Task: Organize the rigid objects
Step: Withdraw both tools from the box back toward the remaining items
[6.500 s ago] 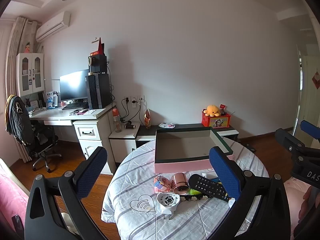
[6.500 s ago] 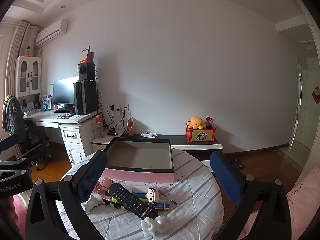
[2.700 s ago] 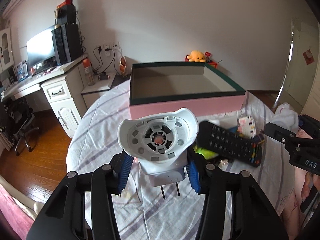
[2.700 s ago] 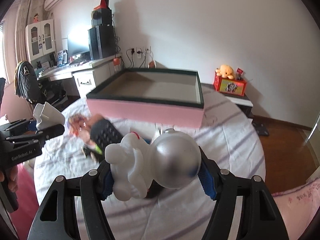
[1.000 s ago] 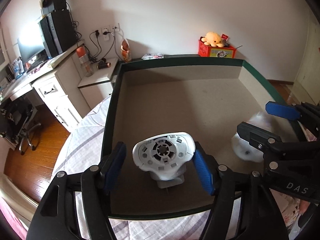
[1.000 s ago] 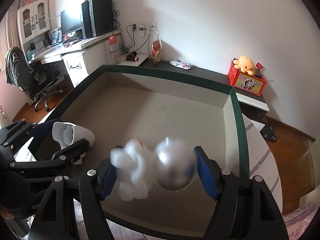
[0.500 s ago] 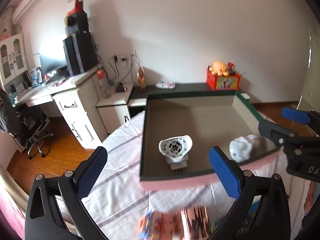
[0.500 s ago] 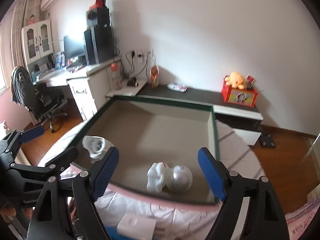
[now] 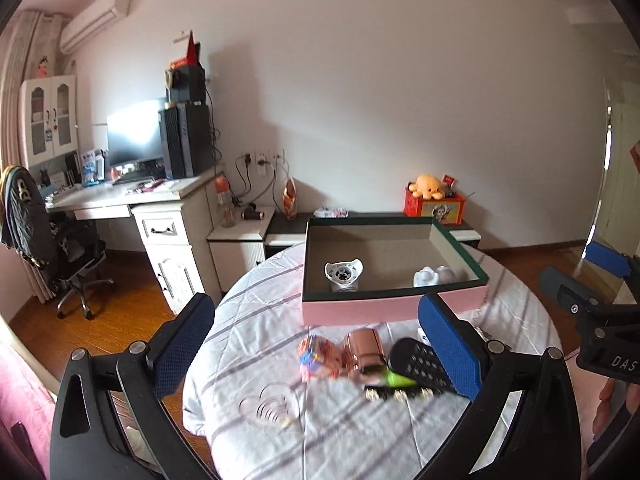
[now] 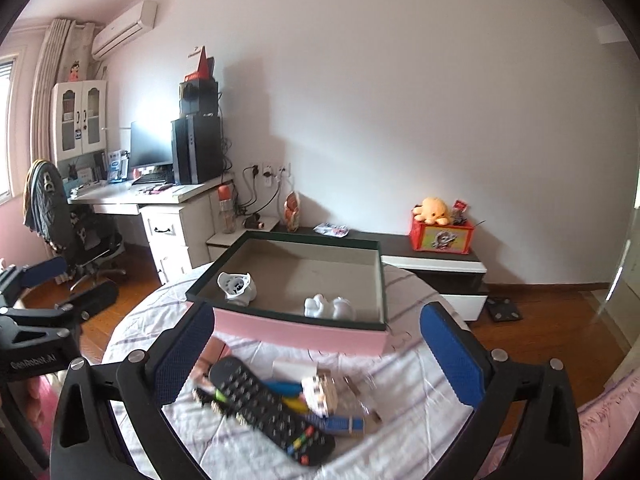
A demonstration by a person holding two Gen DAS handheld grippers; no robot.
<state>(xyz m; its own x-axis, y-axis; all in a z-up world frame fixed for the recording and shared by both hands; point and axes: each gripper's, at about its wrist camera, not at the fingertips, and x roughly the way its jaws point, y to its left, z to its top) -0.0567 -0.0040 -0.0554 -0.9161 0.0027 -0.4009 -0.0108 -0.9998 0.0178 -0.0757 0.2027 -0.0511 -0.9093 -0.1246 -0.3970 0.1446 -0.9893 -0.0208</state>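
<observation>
Both my grippers, left (image 9: 320,344) and right (image 10: 320,350), have just opened and hold nothing; white fan part (image 9: 343,274) and figurine (image 10: 330,307) sit near the tray's (image 10: 296,330) front edge, probably dropped for sorting.

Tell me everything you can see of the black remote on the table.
The remote is a long, flat black bar, plastic by its look, with rows of small buttons and a few coloured ones at its near end. It lies face up and slantwise on the striped cloth, in front of the pink box, over other small items. Neither gripper touches it.
</observation>
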